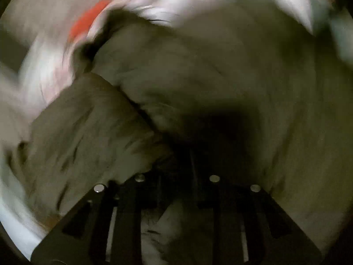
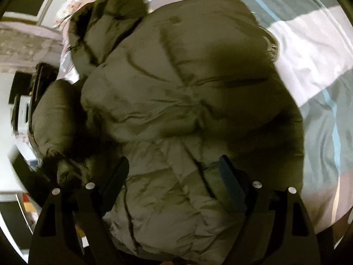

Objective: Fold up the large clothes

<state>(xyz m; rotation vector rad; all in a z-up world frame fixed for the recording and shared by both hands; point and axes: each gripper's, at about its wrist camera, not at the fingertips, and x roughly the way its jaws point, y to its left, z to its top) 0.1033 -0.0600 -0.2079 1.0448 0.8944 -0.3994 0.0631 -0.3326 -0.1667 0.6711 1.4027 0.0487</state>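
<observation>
A large olive-green puffer jacket [image 2: 176,92] lies bunched on a bed. Its hood [image 2: 106,15] is at the upper left and a sleeve [image 2: 55,114] hangs at the left. My right gripper [image 2: 174,165] is open, its fingers [image 2: 229,181] spread wide and pressed onto the jacket's padded body. In the left wrist view the picture is blurred; the jacket [image 1: 198,77] fills it. My left gripper [image 1: 176,172] is buried in dark folds, so its fingertips are hidden.
The bed cover [image 2: 308,61] has white, grey and light blue stripes and extends to the right. Dark furniture [image 2: 42,84] and a white shelf stand beyond the bed's left edge. A red patch [image 1: 88,22] shows on the pale bedding at the upper left.
</observation>
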